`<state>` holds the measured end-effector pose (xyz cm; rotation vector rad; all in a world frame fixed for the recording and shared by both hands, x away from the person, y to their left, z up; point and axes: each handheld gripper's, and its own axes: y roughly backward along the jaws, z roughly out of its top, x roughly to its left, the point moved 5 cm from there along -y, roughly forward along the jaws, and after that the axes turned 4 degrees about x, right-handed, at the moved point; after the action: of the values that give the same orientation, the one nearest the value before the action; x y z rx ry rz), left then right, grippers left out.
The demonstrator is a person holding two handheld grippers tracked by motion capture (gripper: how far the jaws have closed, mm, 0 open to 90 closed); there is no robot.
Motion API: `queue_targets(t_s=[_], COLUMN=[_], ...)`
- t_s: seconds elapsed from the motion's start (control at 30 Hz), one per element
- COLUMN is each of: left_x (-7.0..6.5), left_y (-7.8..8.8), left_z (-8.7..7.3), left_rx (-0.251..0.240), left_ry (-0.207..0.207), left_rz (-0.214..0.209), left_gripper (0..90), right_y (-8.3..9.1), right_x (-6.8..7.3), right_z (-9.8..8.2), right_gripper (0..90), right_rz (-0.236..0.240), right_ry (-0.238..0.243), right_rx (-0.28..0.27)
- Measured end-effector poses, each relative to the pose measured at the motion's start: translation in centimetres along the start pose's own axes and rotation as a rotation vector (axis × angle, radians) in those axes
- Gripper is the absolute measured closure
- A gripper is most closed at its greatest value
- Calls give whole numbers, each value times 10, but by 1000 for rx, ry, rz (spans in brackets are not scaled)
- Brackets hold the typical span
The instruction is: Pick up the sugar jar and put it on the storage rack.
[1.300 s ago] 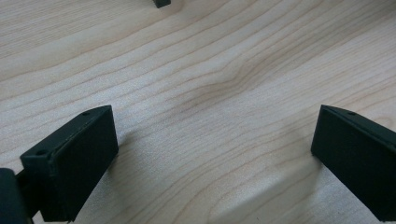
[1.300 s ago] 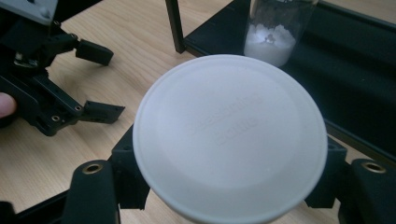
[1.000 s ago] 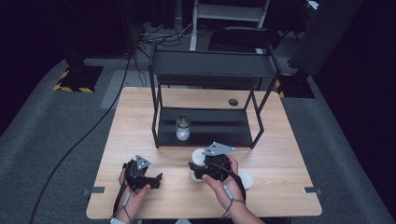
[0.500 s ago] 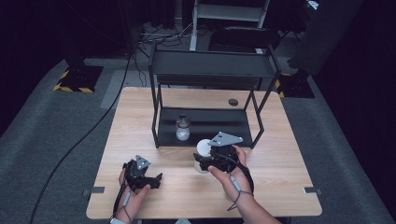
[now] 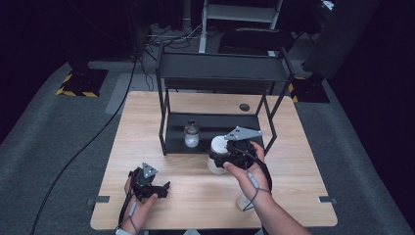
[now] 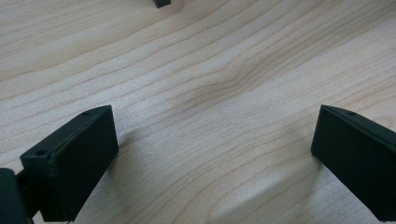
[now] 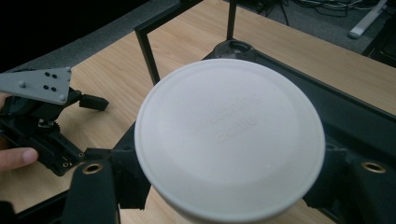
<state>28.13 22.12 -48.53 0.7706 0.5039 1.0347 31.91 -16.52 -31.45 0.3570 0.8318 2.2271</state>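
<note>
My right gripper is shut on a white round-lidded jar and holds it above the table, just in front of the black rack's lower shelf. In the right gripper view the jar's flat white lid sits between the two black fingers. A small clear jar with a dark lid stands on that lower shelf, and its lid shows behind the white one. My left gripper rests low over the front left of the table, open, with bare wood between its fingers.
The black two-level rack stands across the middle of the wooden table. A small dark disc lies on the table behind the rack. A pale round thing sits by the right forearm. Dark cables run over the grey floor.
The right gripper has risen with the white jar and moved away from the person, toward the rack's lower shelf. The left gripper has stayed where it was.
</note>
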Motion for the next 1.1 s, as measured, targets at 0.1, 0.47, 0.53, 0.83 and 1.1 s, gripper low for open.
queue_targets(t_s=[0.1, 0.47, 0.53, 0.83, 1.1], left_x=[0, 0, 0, 0, 0], left_y=[0, 0, 0, 0, 0], left_z=[0, 0, 0, 0, 0], left_rx=[1, 0, 0, 0, 1], left_ry=[-3, -1, -1, -1, -2], left_rz=[0, 0, 0, 0, 0], left_gripper=[0, 0, 0, 0, 0], right_y=[-1, -8, -12, -35, -60], right_x=[-5, -20, -22, -40, -49], right_z=[3, 22, 24, 33, 43], right_gripper=[332, 332, 332, 333, 333], right_rz=[-10, -7, -9, -3, -40], right_ry=[-7, 4, -4, -38, -41], right_rx=[0, 11, 13, 20, 49])
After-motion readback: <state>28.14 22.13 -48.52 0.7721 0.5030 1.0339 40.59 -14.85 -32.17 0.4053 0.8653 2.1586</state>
